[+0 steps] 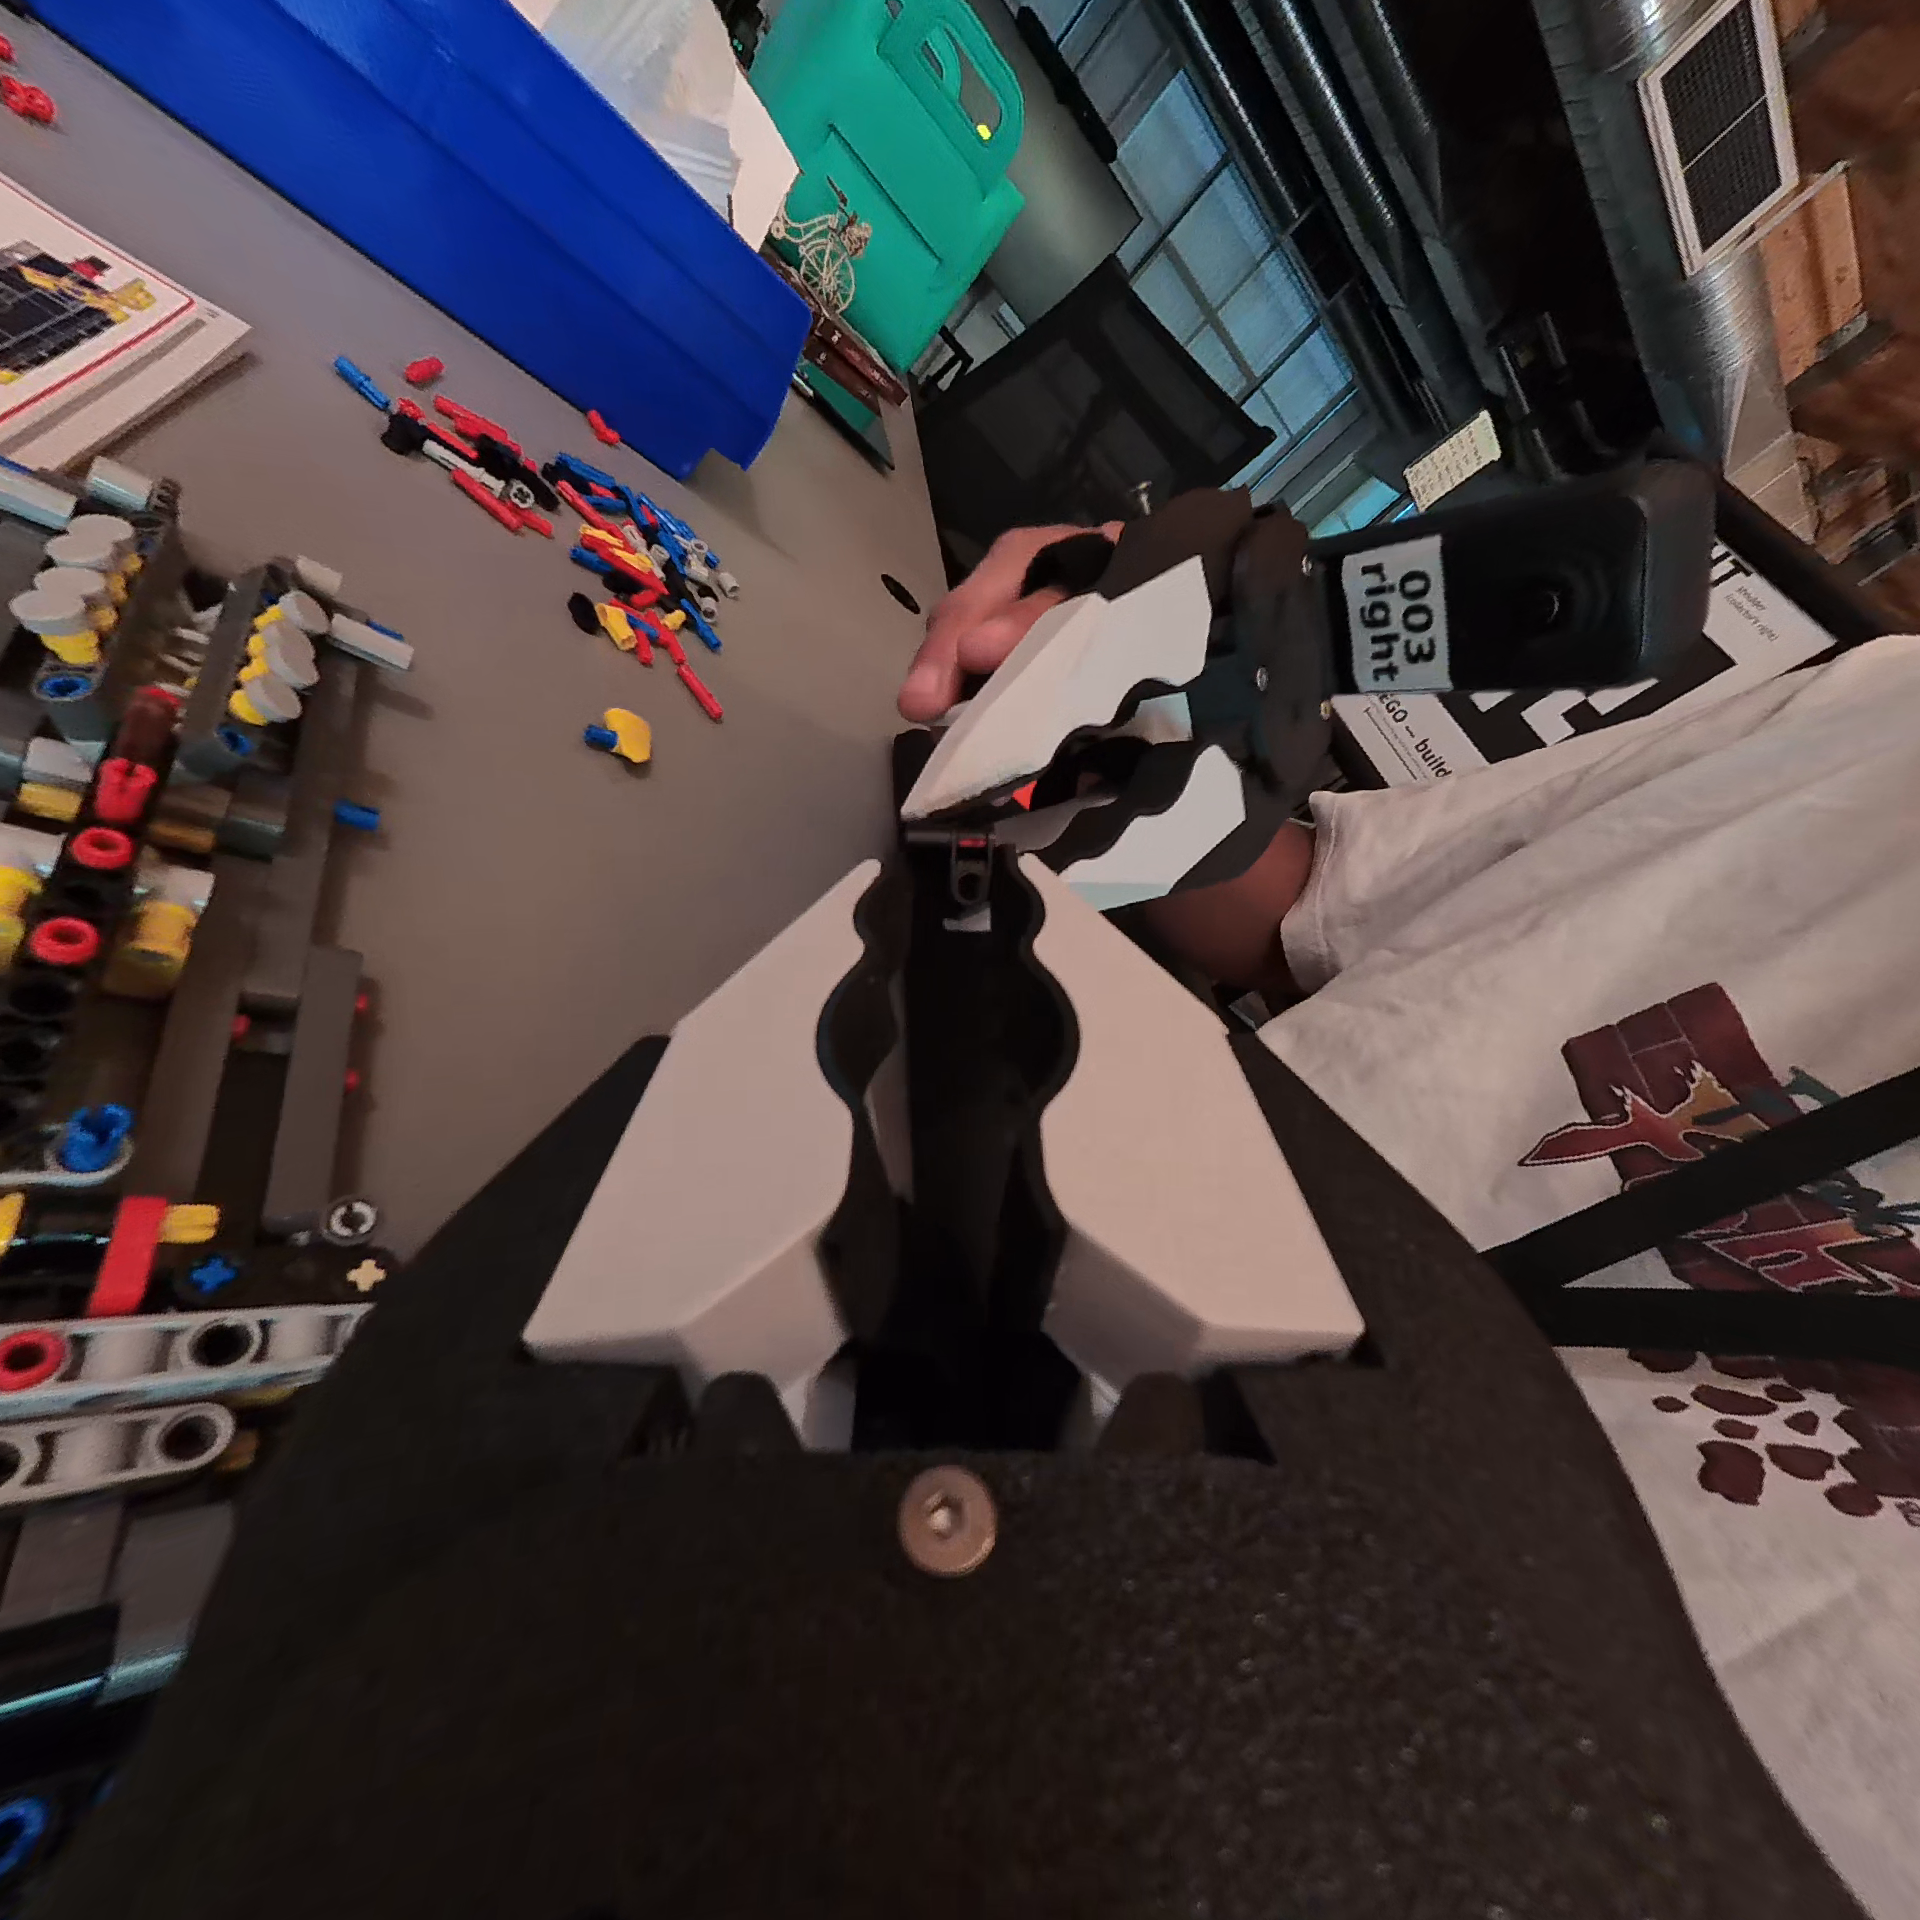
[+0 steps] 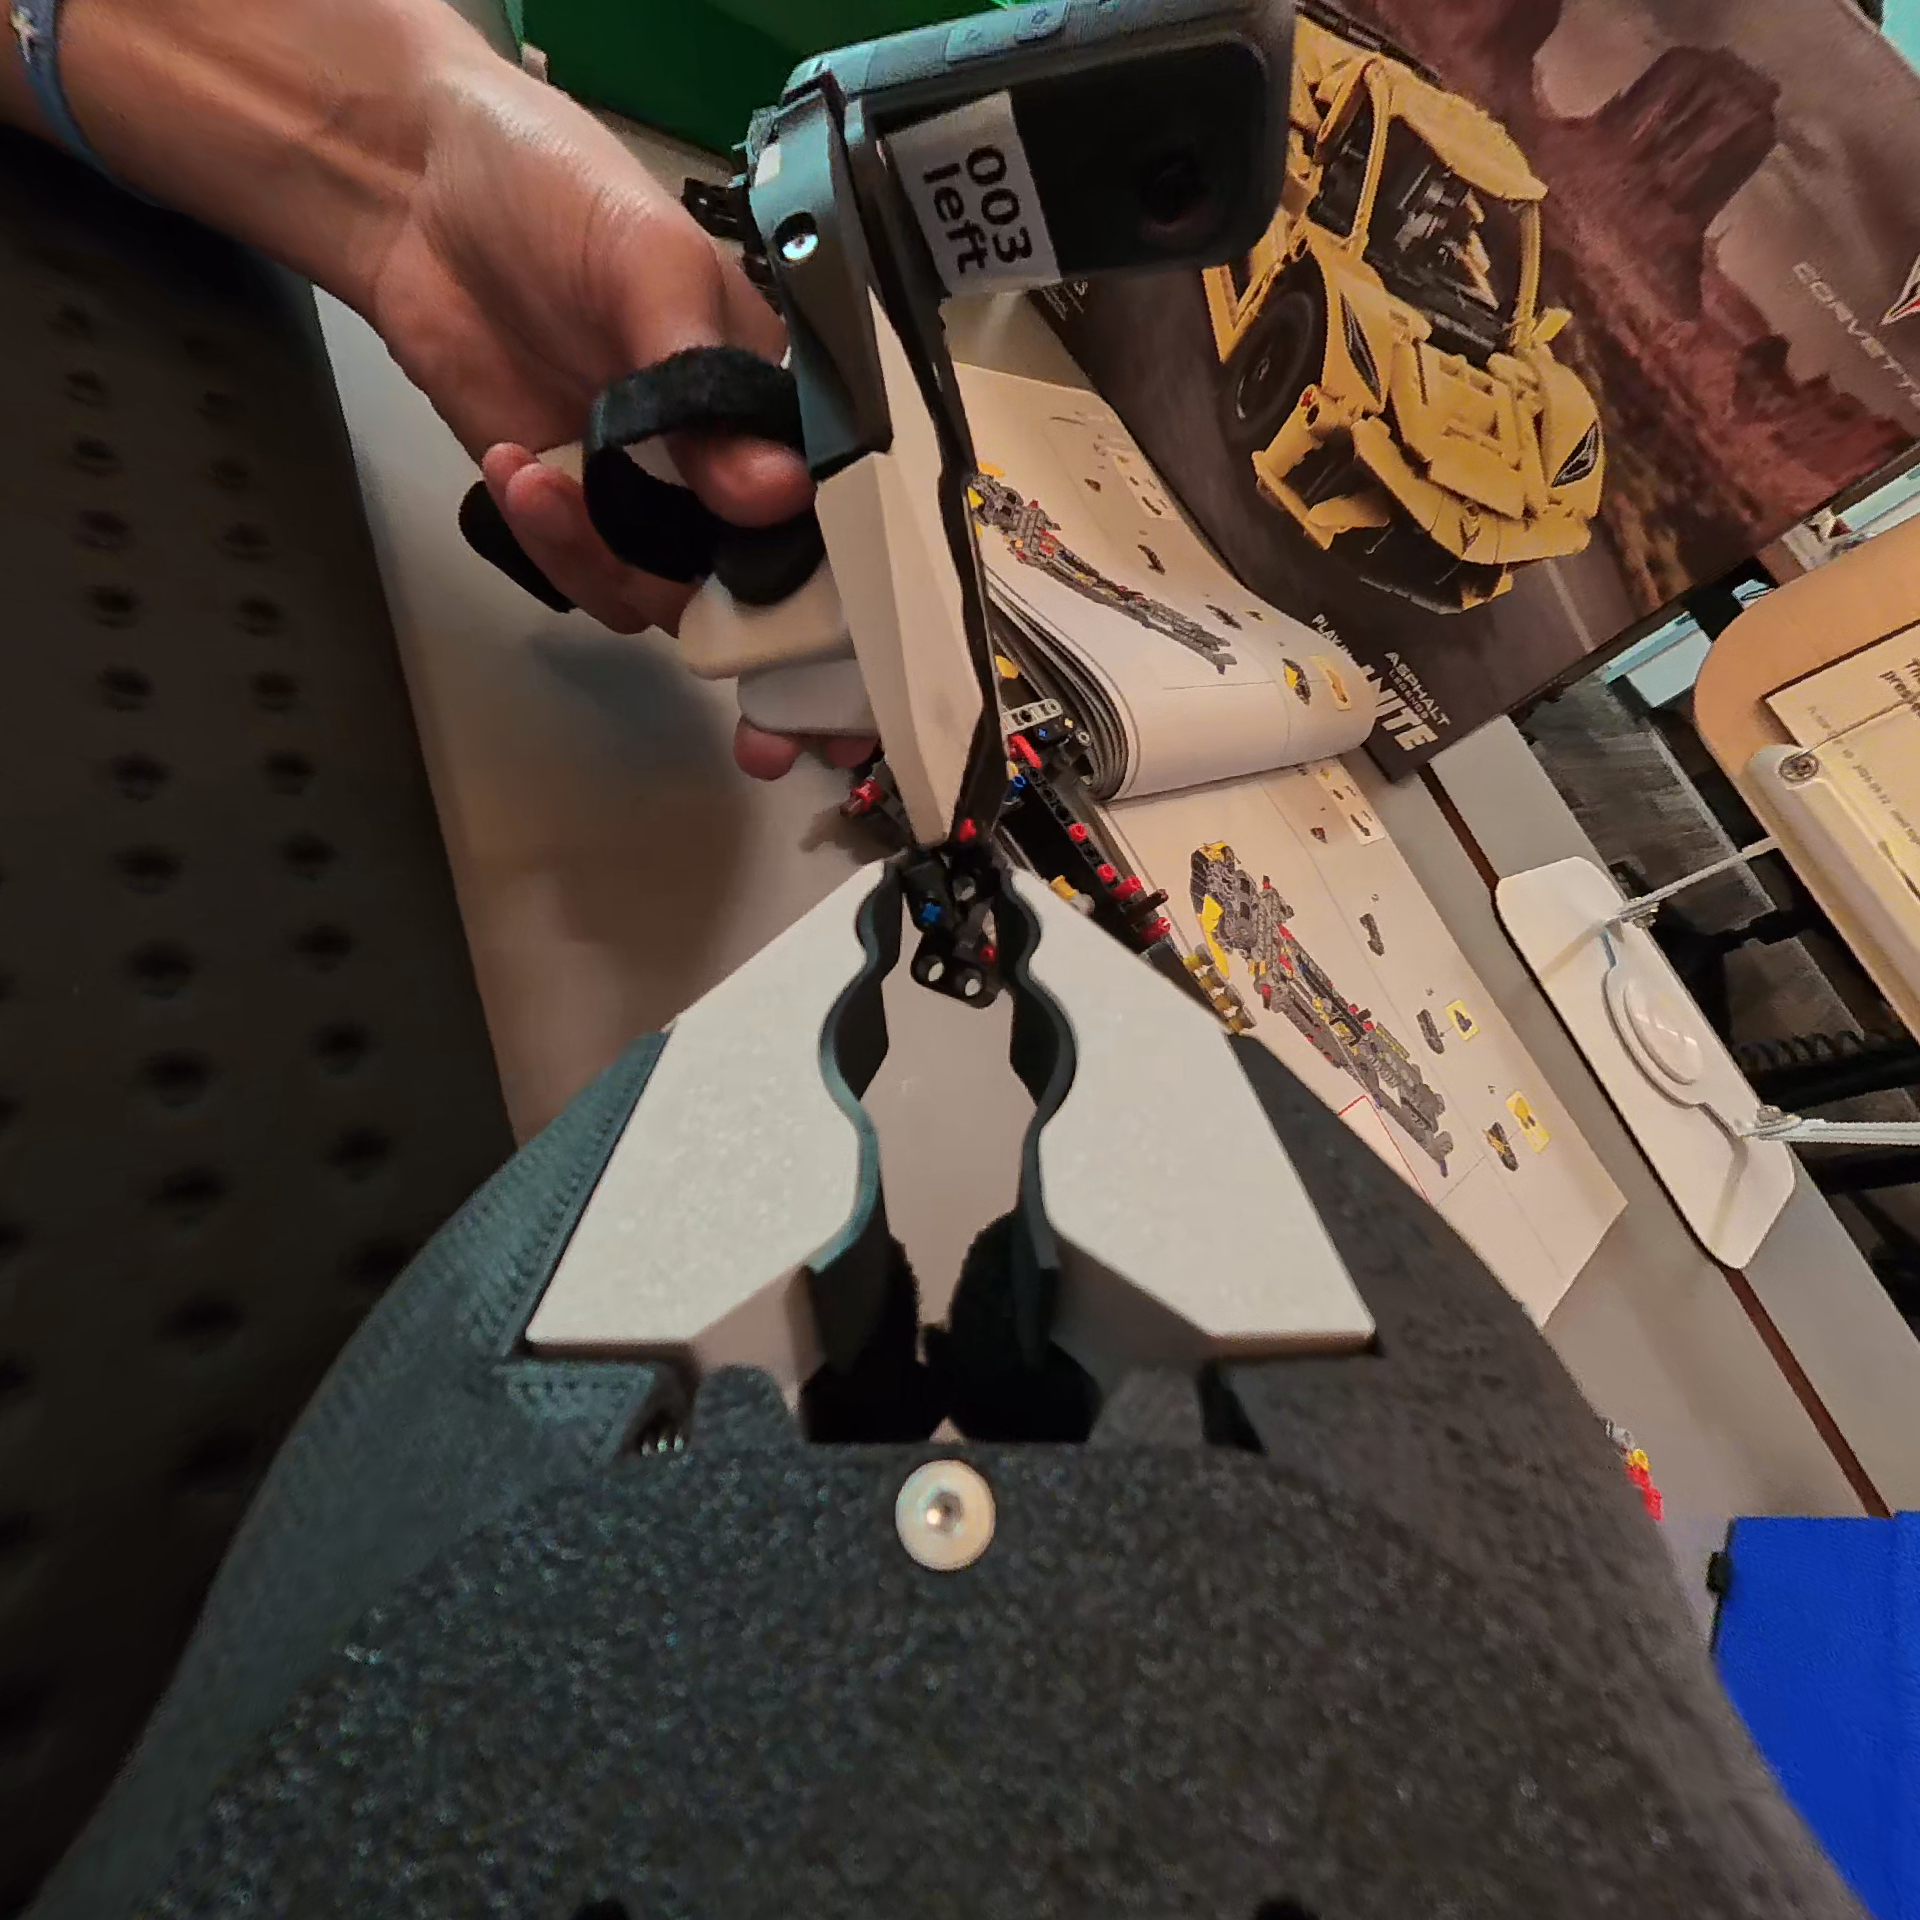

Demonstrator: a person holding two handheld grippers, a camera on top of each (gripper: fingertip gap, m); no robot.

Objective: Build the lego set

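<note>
- Left claw point(image 1: 951, 862) is closed narrow on a small black lego subassembly with red and blue pins point(image 1: 968, 878), held in the air off the bench edge.
- Right claw point(image 2: 948, 914) is clamped on the same black piece point(image 2: 951, 951) from the opposite side; the two claw tips meet at it.
- Grey bench point(image 1: 499, 831) carries a long grey-black lego chassis build point(image 1: 156, 935) and a loose pile of red, blue and yellow pins point(image 1: 623, 561) near the blue plastic bin point(image 1: 468, 208).
- Open instruction booklet point(image 2: 1351, 997) and the yellow-car box point(image 2: 1455, 364) are seen at the far bench edge.
</note>
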